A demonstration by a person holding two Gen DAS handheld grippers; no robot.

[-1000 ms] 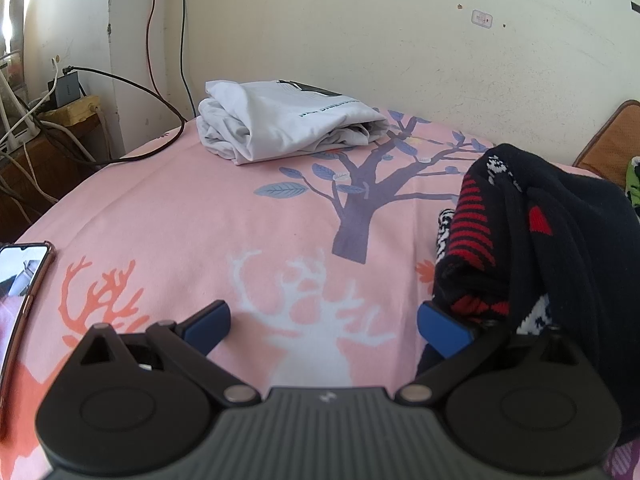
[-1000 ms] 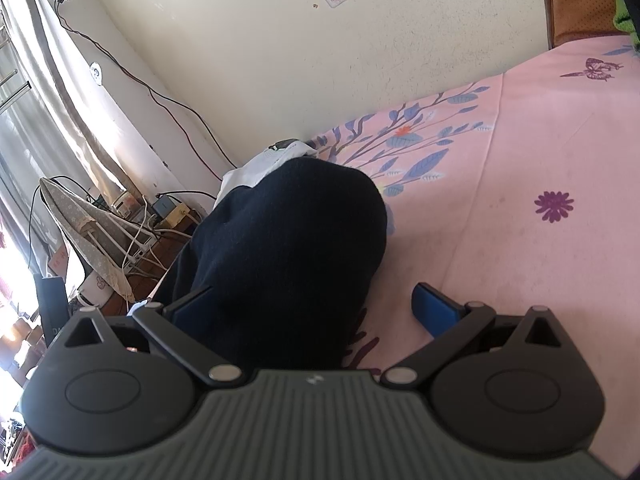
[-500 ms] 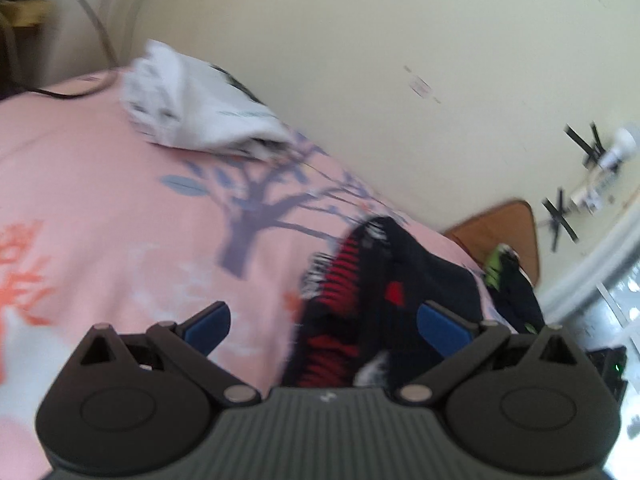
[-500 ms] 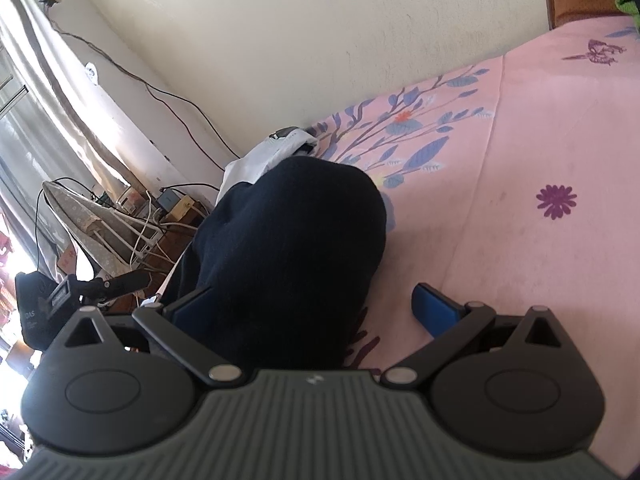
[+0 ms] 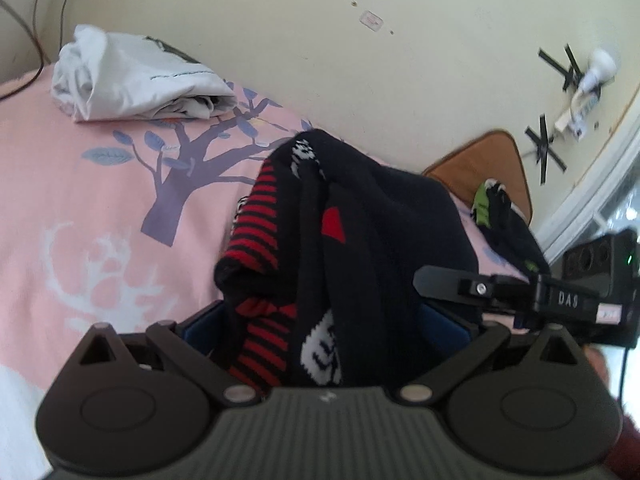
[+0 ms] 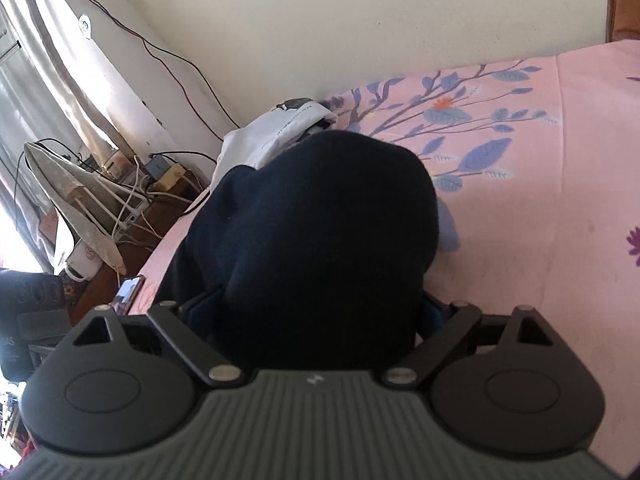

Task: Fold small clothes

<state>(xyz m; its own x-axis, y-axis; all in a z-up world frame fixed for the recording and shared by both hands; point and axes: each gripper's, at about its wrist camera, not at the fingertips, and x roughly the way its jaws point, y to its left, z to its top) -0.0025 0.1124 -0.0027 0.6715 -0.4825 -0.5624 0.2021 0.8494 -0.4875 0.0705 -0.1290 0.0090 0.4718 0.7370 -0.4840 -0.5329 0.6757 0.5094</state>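
Observation:
A dark navy knitted garment (image 5: 360,248) with red stripes and white patterns is bunched up on the pink bed. My left gripper (image 5: 320,328) has its jaws on both sides of the bunched cloth, which fills the gap between them. In the right wrist view the same garment (image 6: 320,232) shows as a plain dark mound. My right gripper (image 6: 316,316) has closed in on it from the other side, and the cloth hides most of its fingers. The right gripper's body (image 5: 520,292) shows at the right of the left wrist view.
A folded white T-shirt (image 5: 136,80) lies at the back of the pink printed bedsheet (image 5: 80,184) by the wall. Another dark and green garment (image 5: 500,216) lies at the far right. A phone (image 6: 128,294) lies near the bed's edge, with cables and a side table (image 6: 160,200) beyond.
My left gripper swung right and moved onto the dark garment, which now fills its jaws. My right gripper's jaws narrowed from wide open onto the same garment.

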